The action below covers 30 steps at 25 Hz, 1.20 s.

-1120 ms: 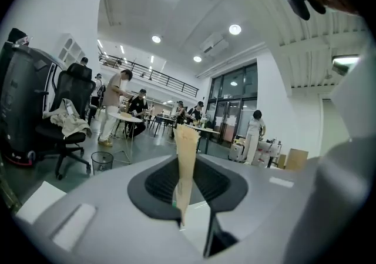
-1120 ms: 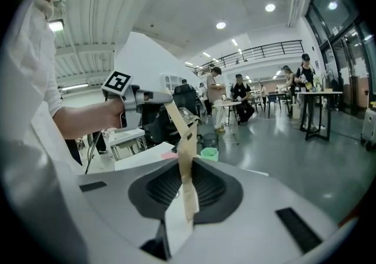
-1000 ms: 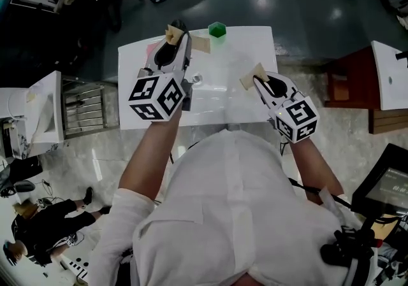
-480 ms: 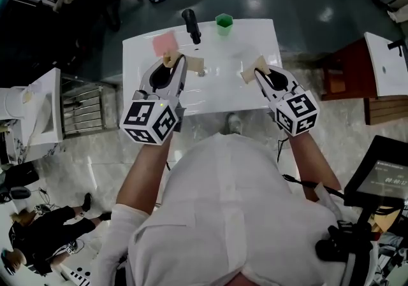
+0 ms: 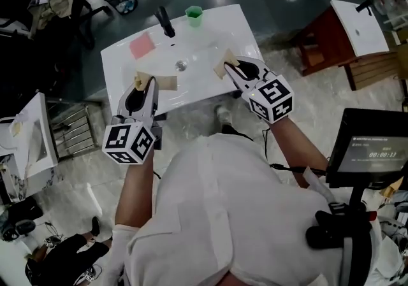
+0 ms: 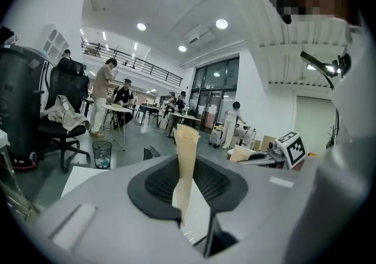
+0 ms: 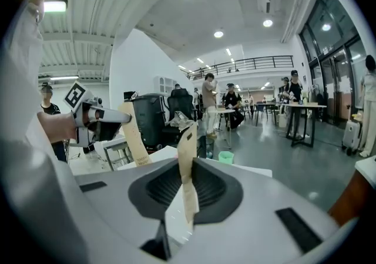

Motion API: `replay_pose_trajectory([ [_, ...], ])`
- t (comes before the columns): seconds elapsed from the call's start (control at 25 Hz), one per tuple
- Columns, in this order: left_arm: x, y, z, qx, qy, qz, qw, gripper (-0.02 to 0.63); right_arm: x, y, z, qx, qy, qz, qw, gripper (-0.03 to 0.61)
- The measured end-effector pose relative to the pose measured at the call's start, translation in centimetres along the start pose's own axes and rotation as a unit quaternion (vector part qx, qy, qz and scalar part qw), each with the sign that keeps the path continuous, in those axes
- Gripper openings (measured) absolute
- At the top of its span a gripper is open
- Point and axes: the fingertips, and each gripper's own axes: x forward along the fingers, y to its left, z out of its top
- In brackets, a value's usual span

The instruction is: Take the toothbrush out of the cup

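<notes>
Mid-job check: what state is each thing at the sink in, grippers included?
Green cup: upright on the back rim of the sink, beside the faucet.
Toothbrush: cannot be made out.
Pink pad: lying flat on the rim.
Left gripper: jaws together, empty, clear of the cup.
Right gripper: jaws together, empty, clear of the cup.

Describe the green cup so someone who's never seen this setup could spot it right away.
Find the white washbasin in front of the person in the head view. At its far edge stands a black faucet, and the green cup sits just right of it. It is the only green thing on the basin; the other coloured item, a flat pink pad, lies left of the faucet.
</notes>
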Motion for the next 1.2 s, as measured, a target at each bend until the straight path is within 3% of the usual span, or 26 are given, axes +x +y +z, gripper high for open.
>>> replay_pose_trajectory([
  [0.36,-4.8,-0.8,-1.9,0.005,0.003,-0.019,0.9998,0.08,-1.8,4.7,-0.4,-0.003,0.002,-0.015,1.0,0.048],
  [1.2,-6.6,-1.6,-3.8,-0.003,0.011,-0.016,0.9998,0.08,-2.3,7.0,-0.5,-0.014,0.007,0.003,1.0,0.048],
])
